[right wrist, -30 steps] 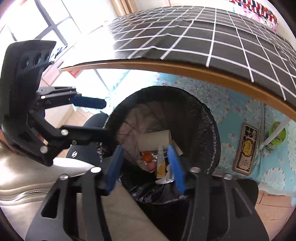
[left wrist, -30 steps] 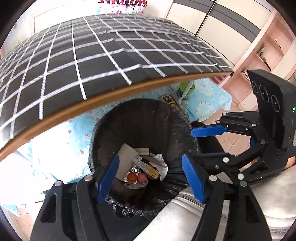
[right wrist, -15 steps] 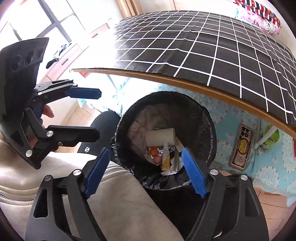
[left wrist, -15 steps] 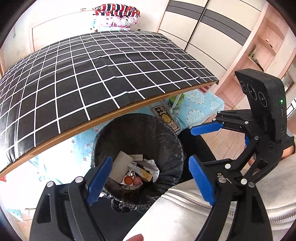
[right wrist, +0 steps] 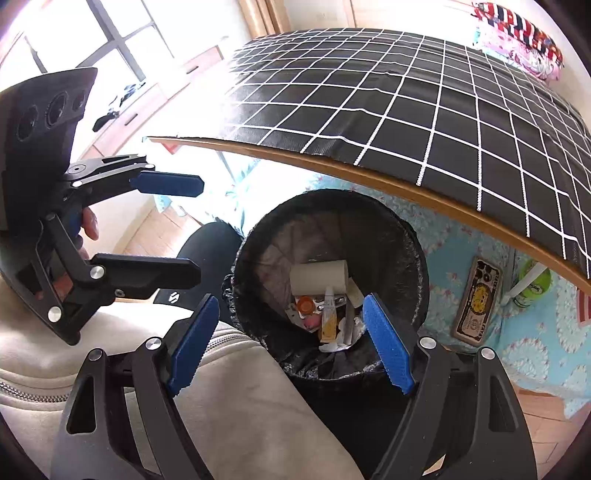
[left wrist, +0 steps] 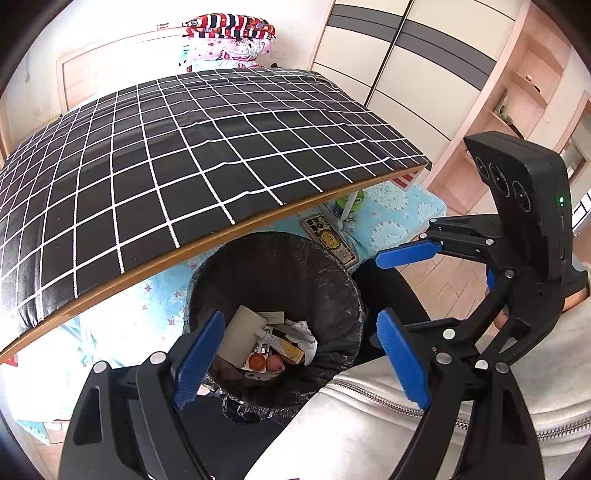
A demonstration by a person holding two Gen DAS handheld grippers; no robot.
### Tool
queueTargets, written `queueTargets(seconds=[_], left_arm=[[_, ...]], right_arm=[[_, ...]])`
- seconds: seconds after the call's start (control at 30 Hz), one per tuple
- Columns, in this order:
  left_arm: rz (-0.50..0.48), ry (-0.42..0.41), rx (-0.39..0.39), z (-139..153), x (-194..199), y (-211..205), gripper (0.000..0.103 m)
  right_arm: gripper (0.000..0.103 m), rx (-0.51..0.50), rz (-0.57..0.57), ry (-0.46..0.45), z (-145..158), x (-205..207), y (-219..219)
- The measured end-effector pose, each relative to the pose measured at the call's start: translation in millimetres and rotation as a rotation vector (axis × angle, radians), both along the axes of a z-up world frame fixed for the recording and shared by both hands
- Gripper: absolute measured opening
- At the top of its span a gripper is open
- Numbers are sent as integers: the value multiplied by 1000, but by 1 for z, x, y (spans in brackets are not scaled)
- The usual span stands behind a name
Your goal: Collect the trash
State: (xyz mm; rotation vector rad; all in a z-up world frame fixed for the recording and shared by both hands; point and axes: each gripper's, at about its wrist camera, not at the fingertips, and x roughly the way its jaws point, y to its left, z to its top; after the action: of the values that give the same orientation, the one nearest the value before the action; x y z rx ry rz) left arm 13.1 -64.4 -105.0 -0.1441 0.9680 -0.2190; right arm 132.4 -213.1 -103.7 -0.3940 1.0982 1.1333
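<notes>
Black-lined bin [left wrist: 273,266] under checked table [left wrist: 177,147], holding cardboard tube [right wrist: 319,275] and scraps; left gripper [left wrist: 295,354] and right gripper [right wrist: 291,343] above, jaws apart, empty.

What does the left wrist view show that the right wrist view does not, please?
Only the left wrist view shows the wardrobe doors and wooden shelves. Only the right wrist view shows the window and the low cabinet beneath it. Both show the lined trash bin holding a cardboard tube, the checked tabletop, the phone case, the green bottle, and both open, empty grippers, the left gripper and the right gripper.
</notes>
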Motion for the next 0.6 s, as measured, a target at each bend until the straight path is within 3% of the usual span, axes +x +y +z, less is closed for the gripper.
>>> queueTargets(seconds=[0.6], left_arm=[[30,24,-15,-7,3,6,81]], right_arm=[[80,3,-10,14,-6,2,-1]])
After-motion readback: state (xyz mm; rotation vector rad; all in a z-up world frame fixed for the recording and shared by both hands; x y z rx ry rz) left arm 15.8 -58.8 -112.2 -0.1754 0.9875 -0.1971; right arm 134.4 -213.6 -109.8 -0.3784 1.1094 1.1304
